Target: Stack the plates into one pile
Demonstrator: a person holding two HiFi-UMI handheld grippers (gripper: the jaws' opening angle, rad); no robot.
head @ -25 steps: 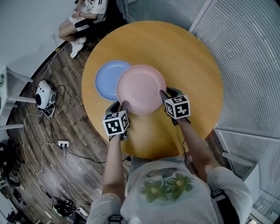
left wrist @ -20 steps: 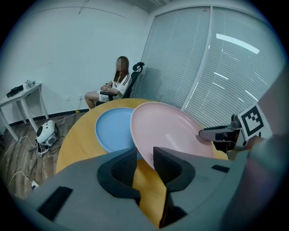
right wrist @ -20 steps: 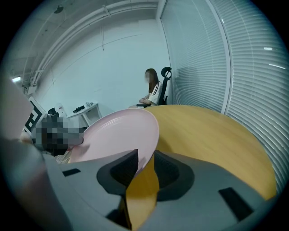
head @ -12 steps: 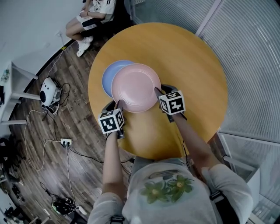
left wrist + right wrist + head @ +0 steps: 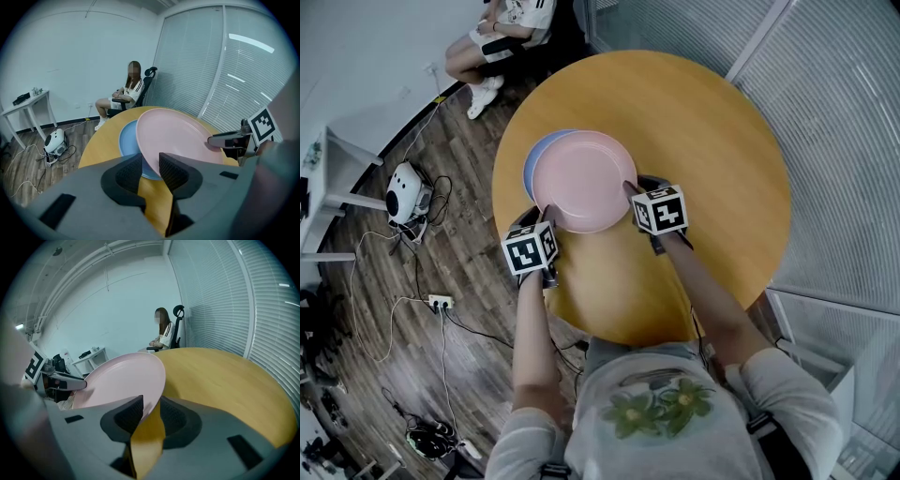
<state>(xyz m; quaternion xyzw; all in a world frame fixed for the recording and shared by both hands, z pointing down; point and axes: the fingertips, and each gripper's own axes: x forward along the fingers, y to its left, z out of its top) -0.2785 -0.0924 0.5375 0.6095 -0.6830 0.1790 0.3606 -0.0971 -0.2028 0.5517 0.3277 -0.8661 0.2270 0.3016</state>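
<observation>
Head view: a round, smooth wooden bench [image 5: 703,122] lies mostly bare on its far and right sides, with open surface out to its curved edge. The two plates sit crowded toward its left rim. Beyond that rim is a dark plank floor [image 5: 366,375] strewn with cables [image 5: 412,300]. A seated person [image 5: 502,28] is on a chair past the far edge, and slatted blinds [image 5: 834,141] close off the right side.

Both plates are round, shallow and matte with low raised rims. The pink plate [image 5: 584,180] covers nearly all of the blue plate [image 5: 531,161], which lies flat on the bench and shows only as a crescent on the left. In the left gripper view the pink plate is tilted, its near rim lifted clear of the blue one. Whether its far rim touches cannot be told.

The left tool [image 5: 547,228] pinches the pink plate's near-left rim between ribbed black pads set narrowly apart. The right tool [image 5: 629,190] clamps the opposite, near-right rim the same way, so the plate hangs between the two.
</observation>
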